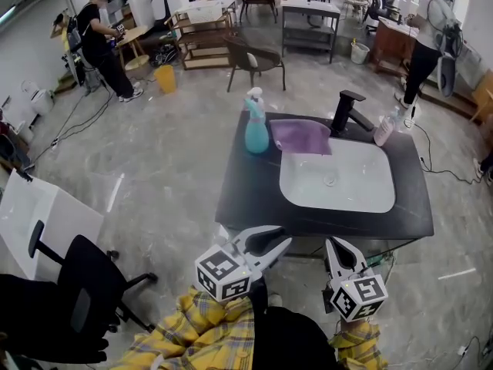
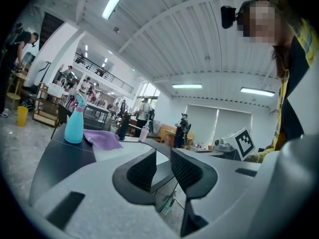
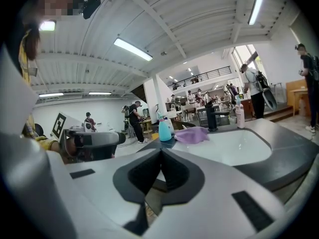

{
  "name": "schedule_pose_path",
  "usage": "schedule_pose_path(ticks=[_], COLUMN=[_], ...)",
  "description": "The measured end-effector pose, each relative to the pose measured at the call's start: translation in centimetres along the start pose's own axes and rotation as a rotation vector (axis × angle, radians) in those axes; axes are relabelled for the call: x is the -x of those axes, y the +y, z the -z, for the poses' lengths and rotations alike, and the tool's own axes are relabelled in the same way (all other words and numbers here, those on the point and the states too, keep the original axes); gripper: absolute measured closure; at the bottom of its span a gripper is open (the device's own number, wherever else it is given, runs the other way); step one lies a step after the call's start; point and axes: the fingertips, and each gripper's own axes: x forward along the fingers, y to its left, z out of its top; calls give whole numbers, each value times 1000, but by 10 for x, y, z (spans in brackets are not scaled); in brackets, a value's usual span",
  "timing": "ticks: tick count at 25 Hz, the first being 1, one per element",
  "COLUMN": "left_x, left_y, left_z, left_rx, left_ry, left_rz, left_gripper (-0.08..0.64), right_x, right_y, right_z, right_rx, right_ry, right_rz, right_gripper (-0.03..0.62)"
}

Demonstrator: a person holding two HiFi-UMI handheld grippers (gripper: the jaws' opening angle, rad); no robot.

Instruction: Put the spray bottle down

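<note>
A teal spray bottle (image 1: 256, 126) with a white trigger head stands upright on the black counter (image 1: 246, 191), at the far left corner beside the white basin (image 1: 337, 177). Both grippers hover off the counter's near edge, well short of the bottle. My left gripper (image 1: 279, 242) is open by a narrow gap with nothing between its pads. My right gripper (image 1: 337, 247) is shut and empty. From the left gripper view the bottle (image 2: 75, 126) shows far left; from the right gripper view the bottle (image 3: 164, 130) sits beyond the shut jaws.
A purple cloth (image 1: 300, 136) lies over the basin's far rim, next to a black faucet (image 1: 348, 112) and a pink bottle (image 1: 385, 127). A black office chair (image 1: 77, 284) stands at lower left. People, tables and a chair (image 1: 254, 58) fill the far room.
</note>
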Motion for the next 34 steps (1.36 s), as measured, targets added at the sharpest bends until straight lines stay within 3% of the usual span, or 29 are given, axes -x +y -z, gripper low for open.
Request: schedule_pose_path(ticks=[23,34], left_x=[56,66], left_y=[8,15], left_z=[8,5], left_rx=[-9,-7], left_ry=[-45,-45], left_rz=[-118,-125], left_gripper=[483,483], right_x=[-3,-13], right_y=[32,44], right_z=[16,16], right_rx=[7,4], right_ry=[-6,3], right_rz=[-37,-48], right_gripper=[586,586])
